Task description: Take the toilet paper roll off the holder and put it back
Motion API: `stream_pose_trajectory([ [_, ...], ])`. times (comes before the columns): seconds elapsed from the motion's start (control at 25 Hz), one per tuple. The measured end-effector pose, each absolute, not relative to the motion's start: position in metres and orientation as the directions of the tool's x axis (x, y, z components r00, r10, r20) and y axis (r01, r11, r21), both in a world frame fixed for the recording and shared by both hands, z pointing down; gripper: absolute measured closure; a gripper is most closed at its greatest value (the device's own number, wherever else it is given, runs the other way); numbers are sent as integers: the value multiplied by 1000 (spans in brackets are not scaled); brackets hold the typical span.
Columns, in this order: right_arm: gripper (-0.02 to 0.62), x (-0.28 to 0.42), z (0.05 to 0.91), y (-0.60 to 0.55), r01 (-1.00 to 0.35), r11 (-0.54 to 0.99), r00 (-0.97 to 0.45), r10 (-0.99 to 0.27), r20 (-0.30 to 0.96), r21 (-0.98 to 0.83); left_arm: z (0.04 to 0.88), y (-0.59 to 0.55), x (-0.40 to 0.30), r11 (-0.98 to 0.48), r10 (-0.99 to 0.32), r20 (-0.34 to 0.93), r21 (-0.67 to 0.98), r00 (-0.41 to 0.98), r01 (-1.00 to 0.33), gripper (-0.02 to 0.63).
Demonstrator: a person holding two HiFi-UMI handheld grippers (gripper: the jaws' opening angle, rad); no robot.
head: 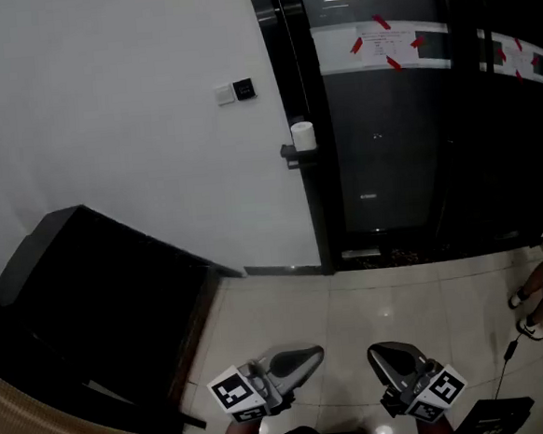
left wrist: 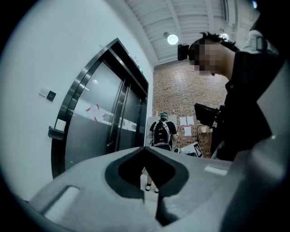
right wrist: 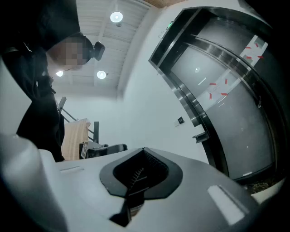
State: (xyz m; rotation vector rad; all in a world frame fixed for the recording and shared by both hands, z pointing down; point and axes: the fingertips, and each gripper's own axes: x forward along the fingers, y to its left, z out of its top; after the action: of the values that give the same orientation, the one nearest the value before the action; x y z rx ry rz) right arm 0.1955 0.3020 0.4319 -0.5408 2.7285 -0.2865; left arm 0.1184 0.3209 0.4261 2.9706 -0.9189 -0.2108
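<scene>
Two closed, empty grippers held low over a tiled floor, well short of a toilet paper roll on its wall holder.

The toilet paper roll [head: 303,136] stands upright on the holder [head: 291,154], which is fixed at the edge of a black door frame [head: 290,69]. Straight below the holder, pale floor [head: 354,312] lies open; a black cabinet [head: 101,309] crowds the room below and left of the holder. The left gripper [head: 312,356] and right gripper [head: 378,353] sit side by side well below the holder, tips angled towards each other, each with jaws pressed together on nothing. Only the left gripper view shows a person with a backpack [left wrist: 162,132] standing beyond the holder; only the right gripper view shows ceiling lights [right wrist: 116,17] above it.
</scene>
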Motion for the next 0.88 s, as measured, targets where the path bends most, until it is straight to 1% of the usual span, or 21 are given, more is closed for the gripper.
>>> stream_pose_trajectory([
  [0.16,597,197,437,296,-320,911,-877,-389,-283,-261,425,314,122,-820,-572,-130,52,810,-570,609],
  [0.28,597,194,449,287,-328,914,-890,-384,-244,-240,425,306,119,-815,-578,-139,51,804,-577,609],
  [0.4,597,182,440,274,-308,919,-891,-369,-263,-246,424,292,113,-814,-579,-163,59,799,-578,609],
  [0.48,597,175,445,259,-321,918,-898,-373,-233,-232,422,275,107,-818,-573,-180,64,800,-571,609],
  [0.6,597,159,440,227,-330,912,-896,-384,-225,-243,421,239,92,-828,-559,-196,68,806,-557,609],
  [0.72,597,141,458,179,-368,900,-899,-409,-159,-231,427,188,67,-834,-549,-217,81,807,-545,609],
  [0.88,597,103,459,104,-394,891,-896,-427,-124,-223,429,107,27,-851,-524,-241,101,817,-516,609],
])
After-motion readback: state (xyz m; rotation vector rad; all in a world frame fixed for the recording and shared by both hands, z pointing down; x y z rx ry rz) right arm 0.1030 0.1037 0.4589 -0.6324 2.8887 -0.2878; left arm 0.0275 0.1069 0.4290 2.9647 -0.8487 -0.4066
